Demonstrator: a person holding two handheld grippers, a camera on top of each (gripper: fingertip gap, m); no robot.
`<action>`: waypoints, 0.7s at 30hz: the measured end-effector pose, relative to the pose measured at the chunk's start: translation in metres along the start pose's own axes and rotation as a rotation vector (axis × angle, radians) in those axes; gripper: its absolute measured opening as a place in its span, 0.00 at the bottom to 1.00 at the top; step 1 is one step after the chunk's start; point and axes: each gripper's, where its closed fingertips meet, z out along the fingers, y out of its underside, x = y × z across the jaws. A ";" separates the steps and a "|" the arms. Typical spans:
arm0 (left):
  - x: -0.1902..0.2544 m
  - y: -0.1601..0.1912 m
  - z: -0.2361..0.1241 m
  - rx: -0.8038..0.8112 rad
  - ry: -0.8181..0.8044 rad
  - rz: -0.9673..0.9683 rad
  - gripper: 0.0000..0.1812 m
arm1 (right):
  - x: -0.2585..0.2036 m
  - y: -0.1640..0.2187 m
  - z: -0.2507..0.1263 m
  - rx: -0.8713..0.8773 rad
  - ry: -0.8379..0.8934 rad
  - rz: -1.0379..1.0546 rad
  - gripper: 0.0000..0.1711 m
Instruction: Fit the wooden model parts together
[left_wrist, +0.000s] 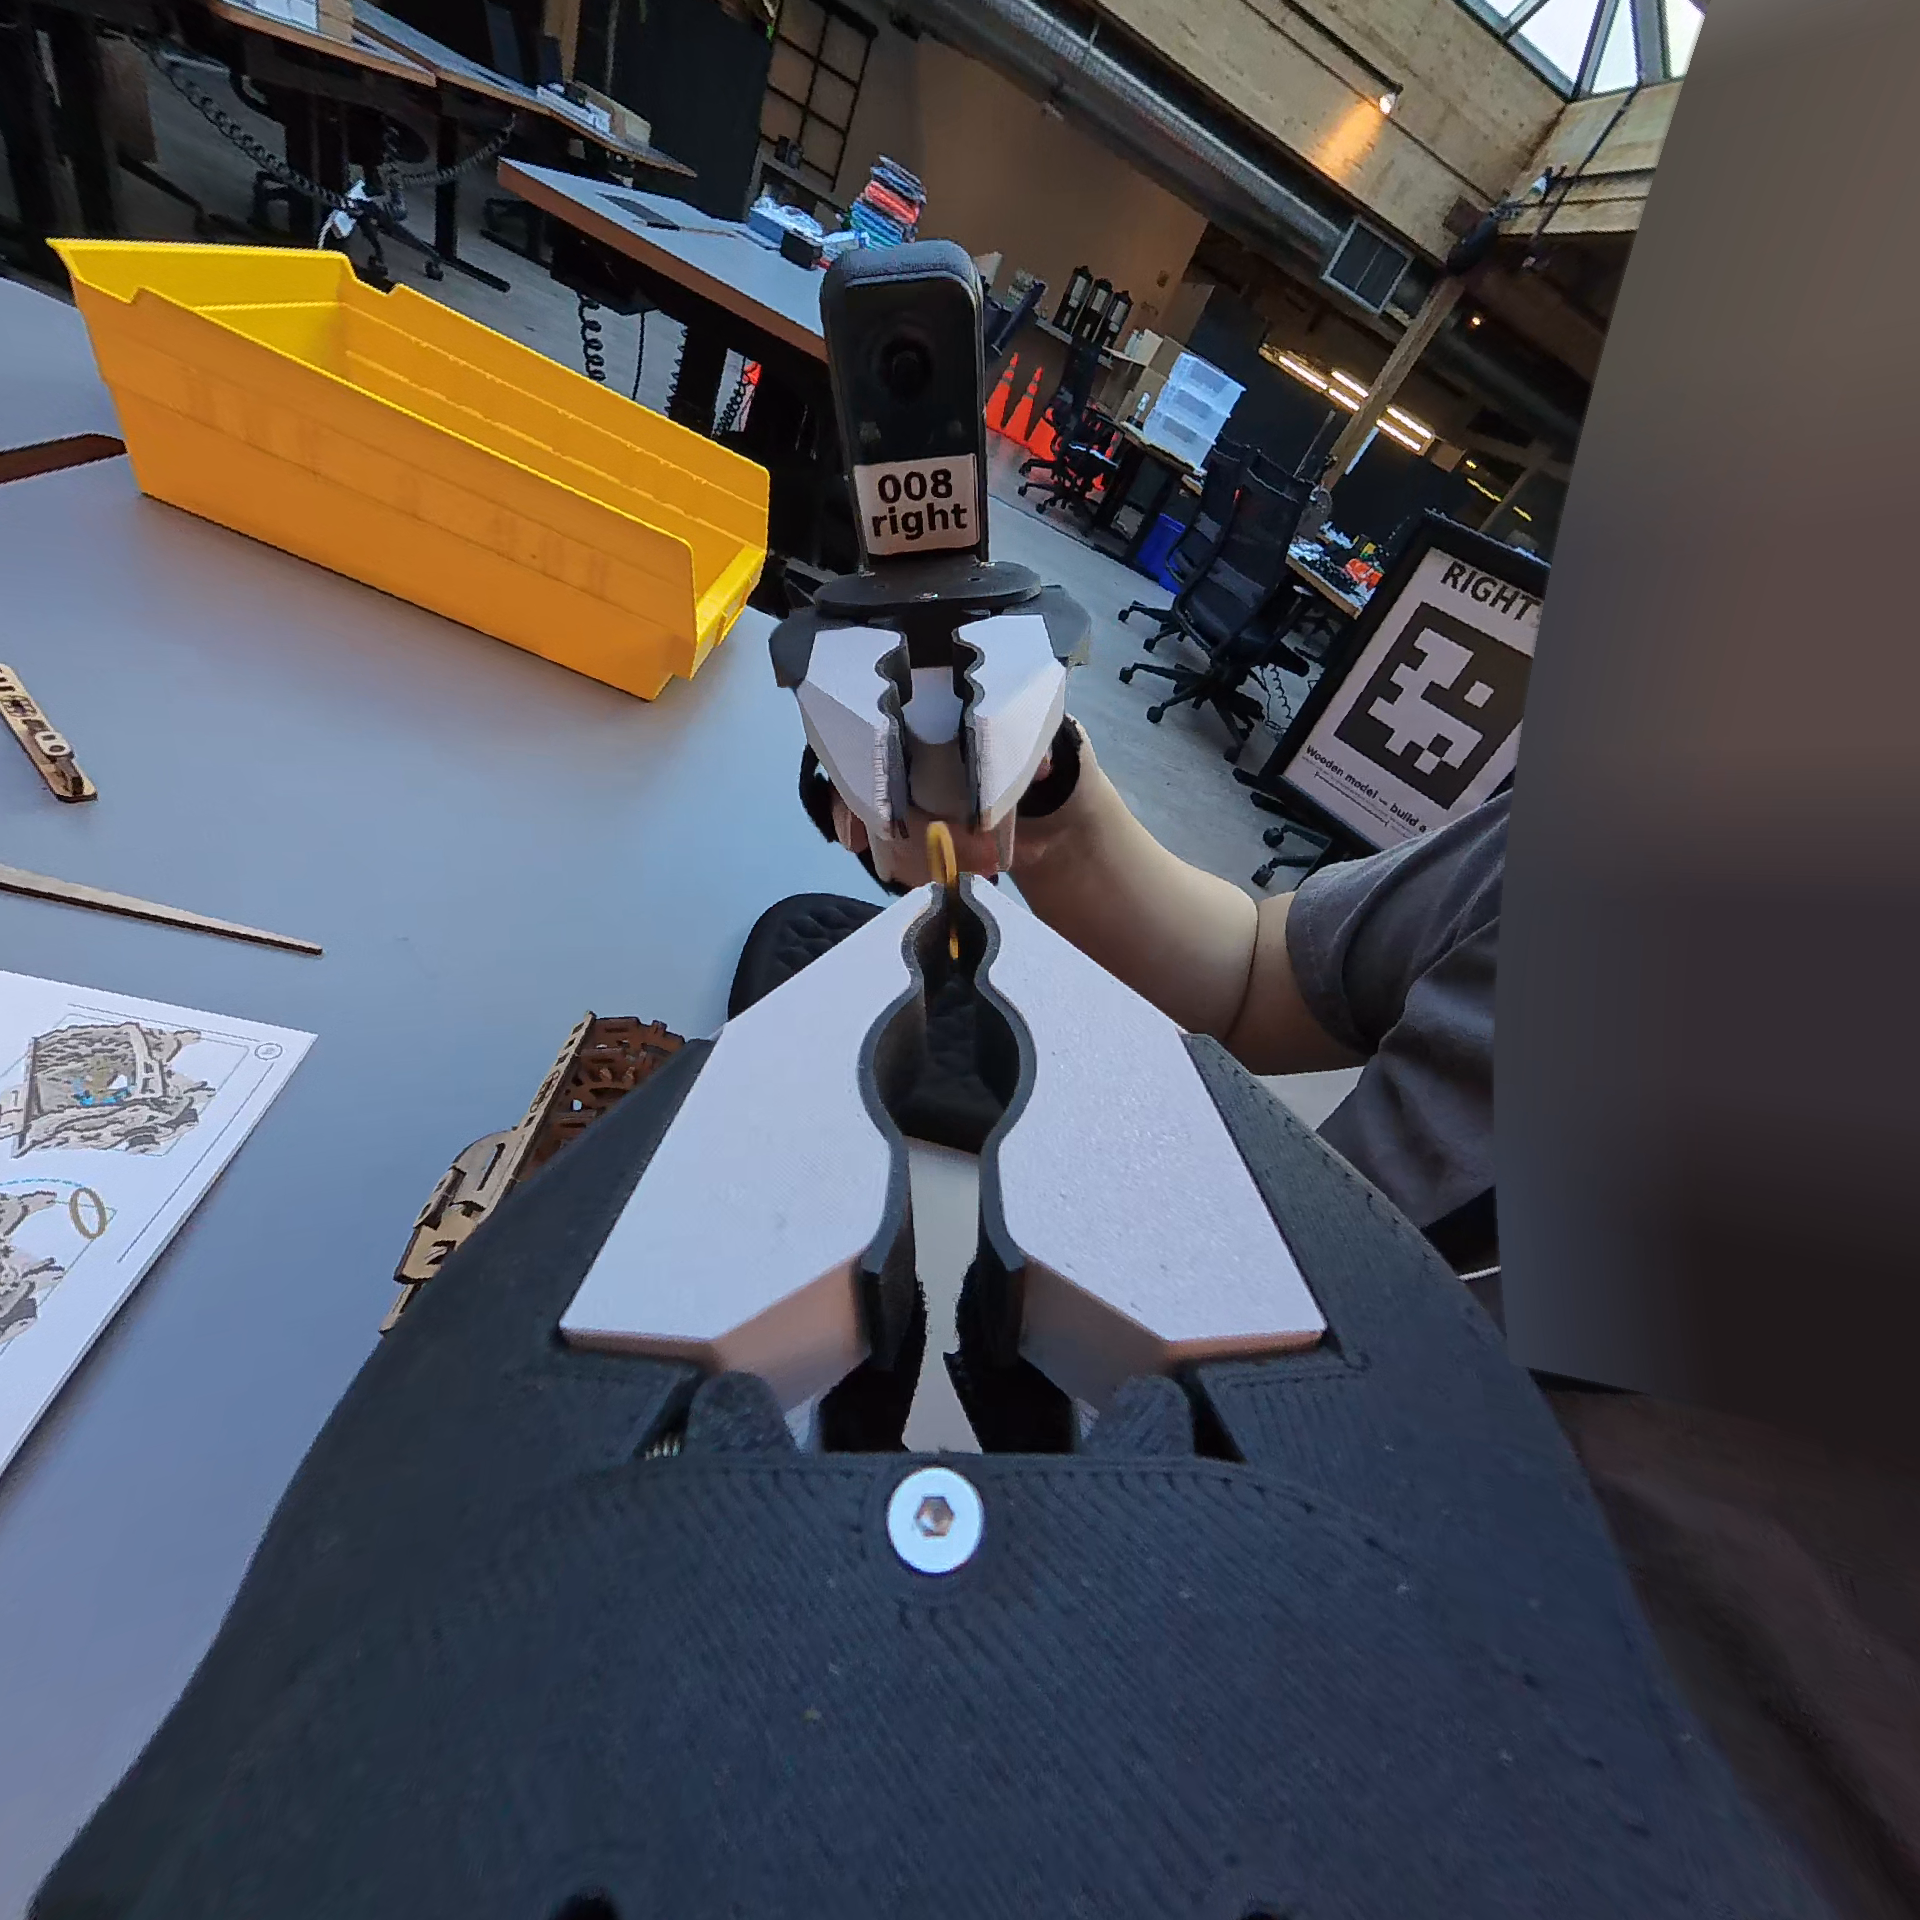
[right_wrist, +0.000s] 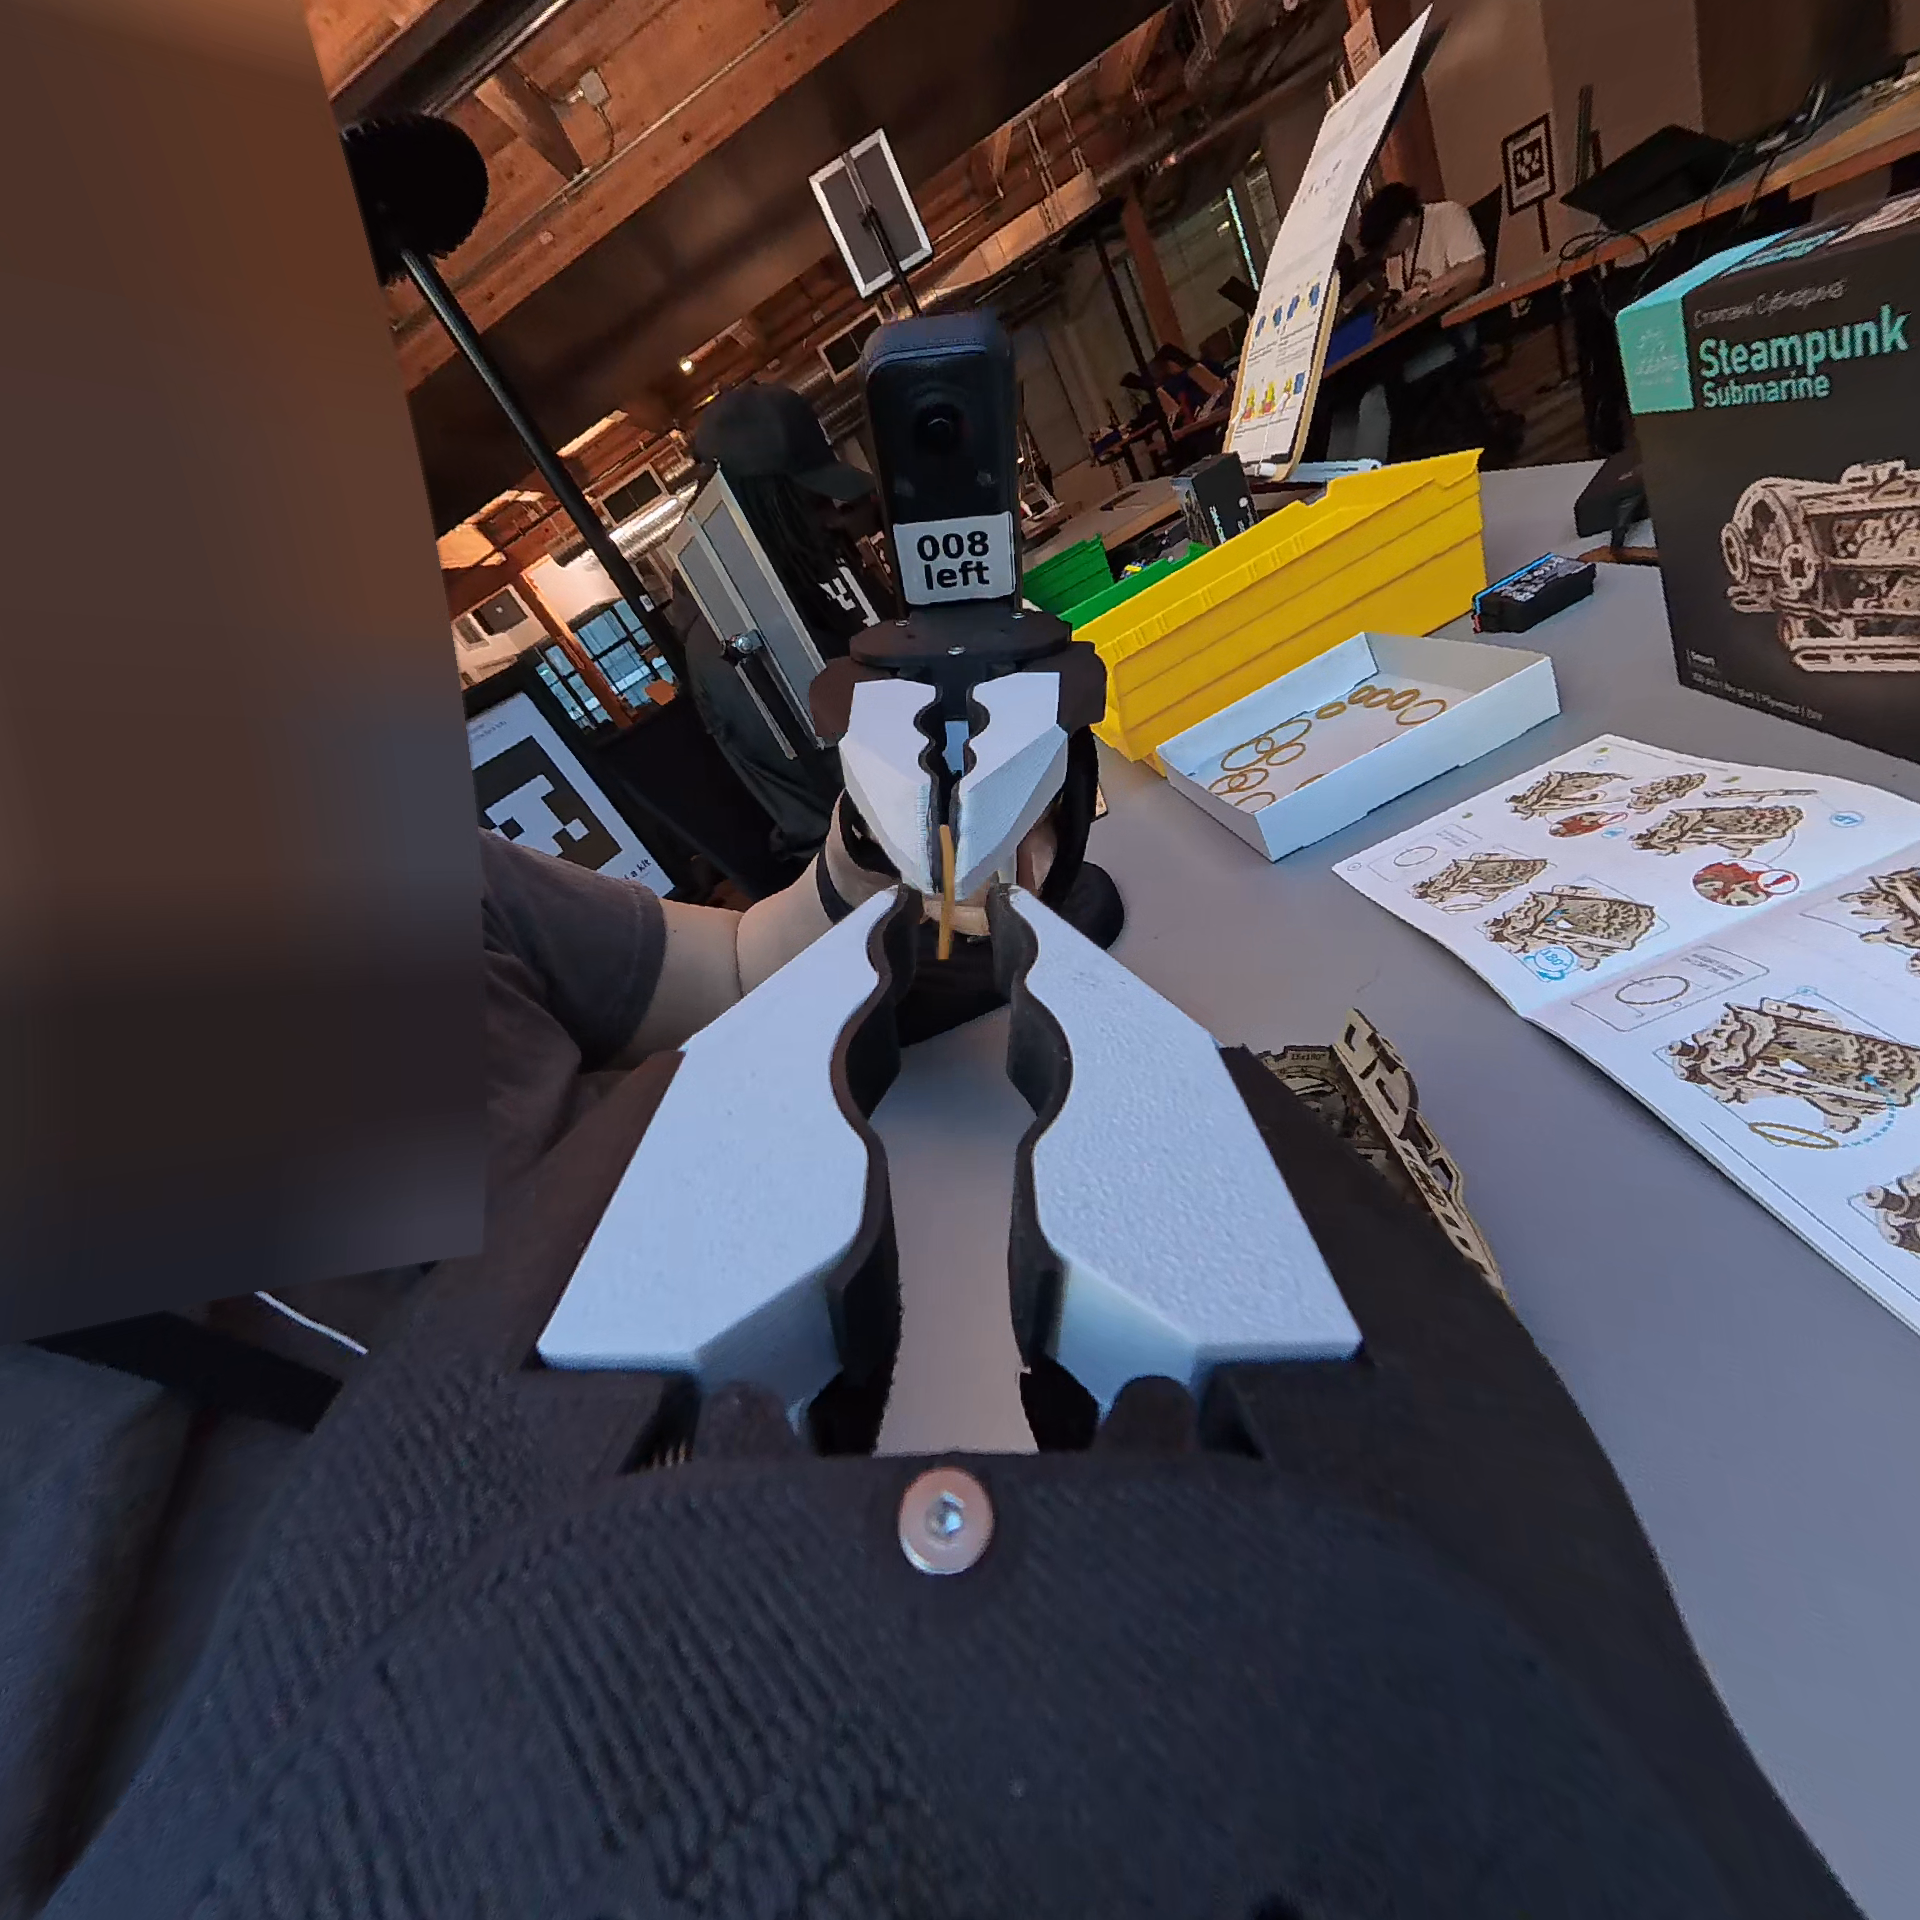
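Observation:
My left gripper (left_wrist: 948, 896) is shut on a small yellow rubber band (left_wrist: 941, 850), which sticks out past its fingertips. The right gripper (left_wrist: 935, 823) faces it tip to tip, held in the air above the table edge. In the right wrist view, my right gripper (right_wrist: 954, 912) is open, and the rubber band (right_wrist: 945, 883) hangs from the left gripper (right_wrist: 948, 868) between the right gripper's tips. The partly built wooden model (left_wrist: 582, 1091) lies on the grey table below the grippers; it also shows in the right wrist view (right_wrist: 1382, 1132).
A yellow bin (left_wrist: 416, 447), loose wooden strips (left_wrist: 156, 912) and an instruction sheet (left_wrist: 104, 1143) lie to the left. In the right wrist view, a white tray (right_wrist: 1496, 717) of rubber bands, a yellow bin (right_wrist: 1299, 592), the kit box (right_wrist: 1787, 468) and instruction sheets (right_wrist: 1662, 935) lie on the right. My left and right fingertips are right by each other.

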 end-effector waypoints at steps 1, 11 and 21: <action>0.000 0.000 0.000 0.001 0.002 -0.001 0.00 | 0.001 -0.001 -0.002 0.004 0.003 -0.001 0.07; 0.001 -0.003 -0.001 0.006 0.005 0.002 0.00 | -0.003 0.000 0.003 -0.024 -0.008 -0.015 0.07; 0.004 -0.001 0.002 -0.003 0.016 0.005 0.00 | -0.005 0.005 0.004 -0.052 -0.019 -0.028 0.00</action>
